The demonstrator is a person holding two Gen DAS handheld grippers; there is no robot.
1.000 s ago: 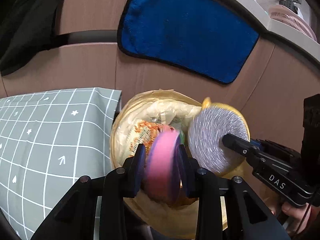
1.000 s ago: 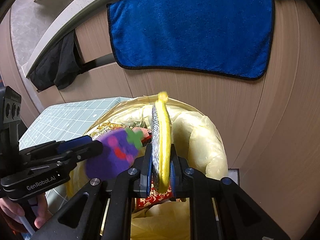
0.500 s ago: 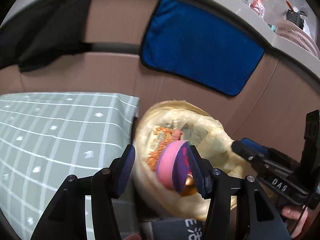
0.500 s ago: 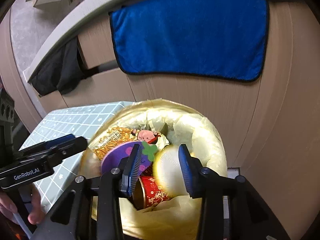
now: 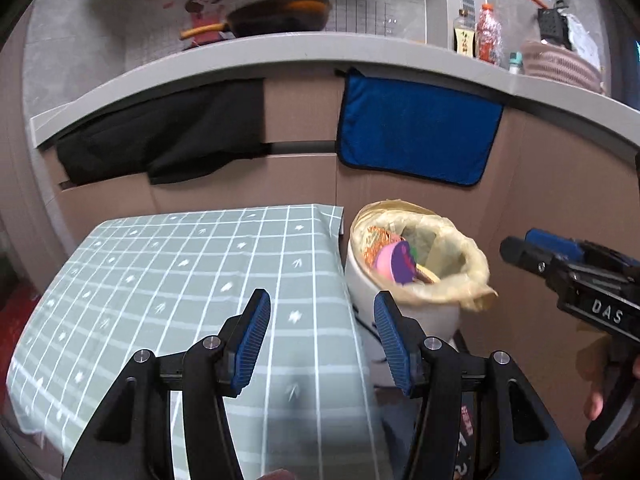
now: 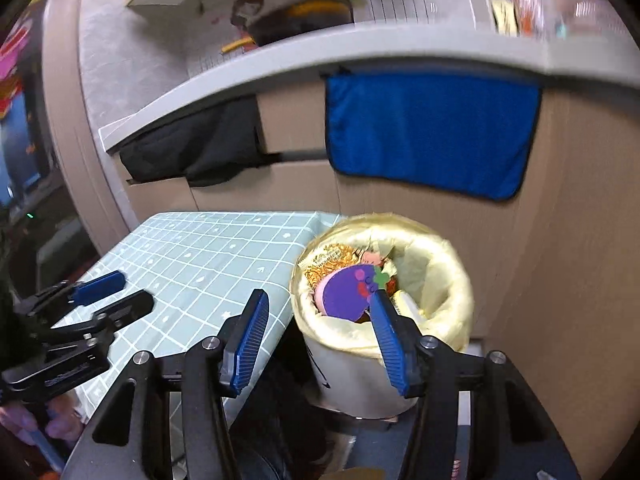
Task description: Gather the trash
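A white trash bin [image 5: 400, 304] lined with a yellow bag [image 5: 472, 264] stands beside the table; it also shows in the right wrist view [image 6: 360, 384]. Inside lie a pink and purple round piece [image 5: 394, 260] [image 6: 346, 294], an orange snack wrapper [image 5: 374, 240] [image 6: 328, 264] and other trash. My left gripper [image 5: 322, 340] is open and empty, above the table's right edge, short of the bin. My right gripper [image 6: 320, 340] is open and empty, in front of the bin. It appears in the left wrist view [image 5: 568, 272].
A table with a grey-green grid cloth [image 5: 180, 280] [image 6: 208, 256] lies left of the bin. A blue towel [image 5: 416, 136] and a black cloth [image 5: 168, 136] hang on the cabinet front behind. A shelf above holds bottles [image 5: 486, 34] and a pink basket [image 5: 560, 64].
Both grippers opened and dropped their items into the bin, the pink piece and the yellow-rimmed round one. Both have pulled back and up from the bin.
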